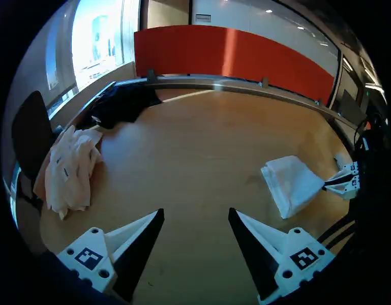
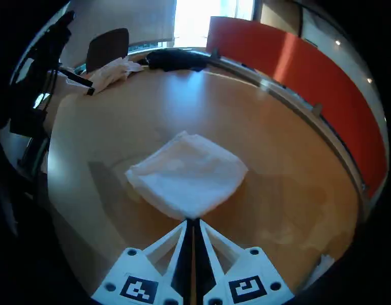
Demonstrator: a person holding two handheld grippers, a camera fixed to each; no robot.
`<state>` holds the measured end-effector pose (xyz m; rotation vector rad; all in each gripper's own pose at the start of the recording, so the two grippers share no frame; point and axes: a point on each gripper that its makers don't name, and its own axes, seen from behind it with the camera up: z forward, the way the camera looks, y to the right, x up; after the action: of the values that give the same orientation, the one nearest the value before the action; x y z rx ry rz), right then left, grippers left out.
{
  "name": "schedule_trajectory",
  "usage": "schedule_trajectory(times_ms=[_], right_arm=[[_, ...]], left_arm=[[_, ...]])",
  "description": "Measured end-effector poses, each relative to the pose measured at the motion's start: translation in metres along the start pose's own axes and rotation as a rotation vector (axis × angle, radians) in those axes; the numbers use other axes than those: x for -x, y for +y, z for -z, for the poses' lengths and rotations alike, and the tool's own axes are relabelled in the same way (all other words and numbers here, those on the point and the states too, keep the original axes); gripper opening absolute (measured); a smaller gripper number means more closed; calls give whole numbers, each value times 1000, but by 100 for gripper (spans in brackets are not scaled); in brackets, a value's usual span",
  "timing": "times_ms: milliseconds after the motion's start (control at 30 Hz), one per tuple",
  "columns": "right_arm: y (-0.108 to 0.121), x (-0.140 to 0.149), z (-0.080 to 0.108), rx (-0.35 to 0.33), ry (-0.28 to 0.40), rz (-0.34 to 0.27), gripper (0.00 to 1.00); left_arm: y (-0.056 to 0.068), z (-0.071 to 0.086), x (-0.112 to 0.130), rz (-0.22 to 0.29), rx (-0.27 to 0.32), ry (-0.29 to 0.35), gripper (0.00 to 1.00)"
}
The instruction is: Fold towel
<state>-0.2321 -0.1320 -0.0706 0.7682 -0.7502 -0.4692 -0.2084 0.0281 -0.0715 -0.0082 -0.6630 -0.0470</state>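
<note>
right tongs closed on folded towel corner, left tongs open over bare bench

left gripper view: the left tongs (image 1: 195,210) sit nearest, fingers spread wide apart with nothing between them, just bare wood of the bench (image 1: 195,142) under the gap. to the right and a little farther, the towel (image 1: 291,184) lies flat on the bench, white, folded into a compact rough square. its right corner runs into the right tongs (image 1: 326,185), which come in from the right edge with their dark fingers together at that corner. on the left side of the bench, near its edge, a pale cloth pile (image 1: 69,172) lies crumpled, well apart from the towel. a dark chair (image 1: 30,133) stands just left of the pile, off the bench. farther on the left, a dark cloth (image 1: 121,101) lies bunched at the far edge. behind the bench a red partition (image 1: 231,51) runs across, with a bright window (image 1: 96,43) at far left.

right gripper view: the right tongs are nearest, closed, only a thin slit between the fingers, tips pinching the towel's nearest corner. the towel spreads away from the tips, mid bench, with layered edges on its near left side. the pale cloth pile and dark cloth lie at the far end, the chair behind them, the red partition along the right.
</note>
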Motion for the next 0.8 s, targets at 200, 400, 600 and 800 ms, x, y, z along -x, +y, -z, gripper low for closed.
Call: schedule_trajectory(times_ms=[200,400,600,800], right_arm=[[9,-41,19,25,85,20,5],[19,-77,41,46,157,11,5],[34,-102,65,66,207,-26,5],[54,-111,87,98,241,-62,5]], left_arm=[[3,0,-6,-3,6,10,94],[8,1,-11,-9,15,19,94],[15,0,-20,-19,27,32,94],[22,0,-27,-27,39,42,94]])
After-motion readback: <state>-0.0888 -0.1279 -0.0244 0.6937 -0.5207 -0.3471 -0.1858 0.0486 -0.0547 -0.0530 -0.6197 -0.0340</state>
